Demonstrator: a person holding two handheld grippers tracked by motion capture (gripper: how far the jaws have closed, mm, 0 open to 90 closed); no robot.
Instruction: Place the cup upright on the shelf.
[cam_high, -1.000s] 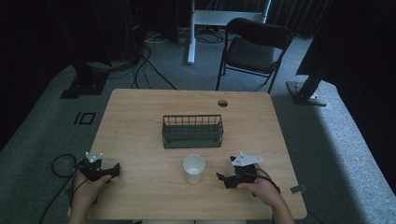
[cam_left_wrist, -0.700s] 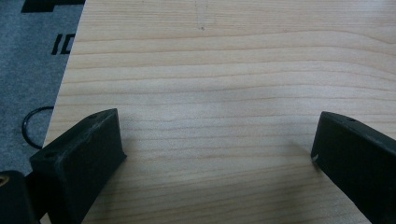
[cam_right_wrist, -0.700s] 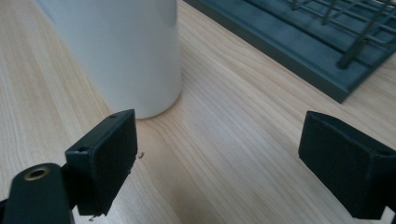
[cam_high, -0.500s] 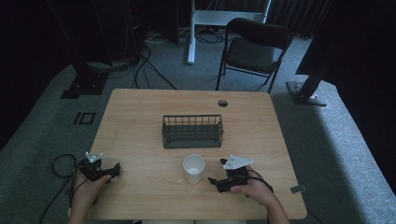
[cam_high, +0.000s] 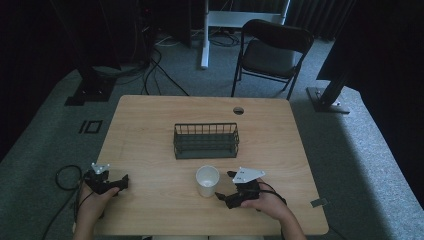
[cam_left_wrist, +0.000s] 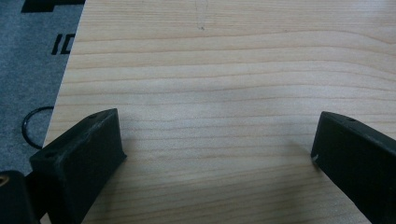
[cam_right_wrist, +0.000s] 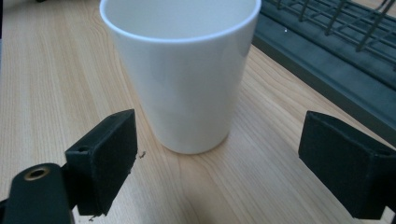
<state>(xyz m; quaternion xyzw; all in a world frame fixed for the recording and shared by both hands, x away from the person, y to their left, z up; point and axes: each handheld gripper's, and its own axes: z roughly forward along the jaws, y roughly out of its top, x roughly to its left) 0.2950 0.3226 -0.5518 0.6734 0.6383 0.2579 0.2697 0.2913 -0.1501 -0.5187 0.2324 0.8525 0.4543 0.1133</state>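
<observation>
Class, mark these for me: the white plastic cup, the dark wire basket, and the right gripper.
White plastic cup (cam_right_wrist: 187, 88): right gripper view, on its side wall.
Dark wire basket (cam_high: 206, 150): high view, on its front wall.
Right gripper (cam_high: 225, 187): high view, midway between its fingertips.

A light wooden table (cam_high: 150, 130) with a round cable hole (cam_high: 238, 110) near its far edge stands on grey carpet (cam_high: 350, 165). Beyond it sits a black folding chair (cam_high: 270, 50), and farther back the white foot of a desk frame (cam_high: 240, 19). Black cables (cam_high: 155, 60) trail over the floor at the far left. Dark stand bases (cam_high: 90, 92) flank the table, and the surroundings lie in deep shadow.
</observation>
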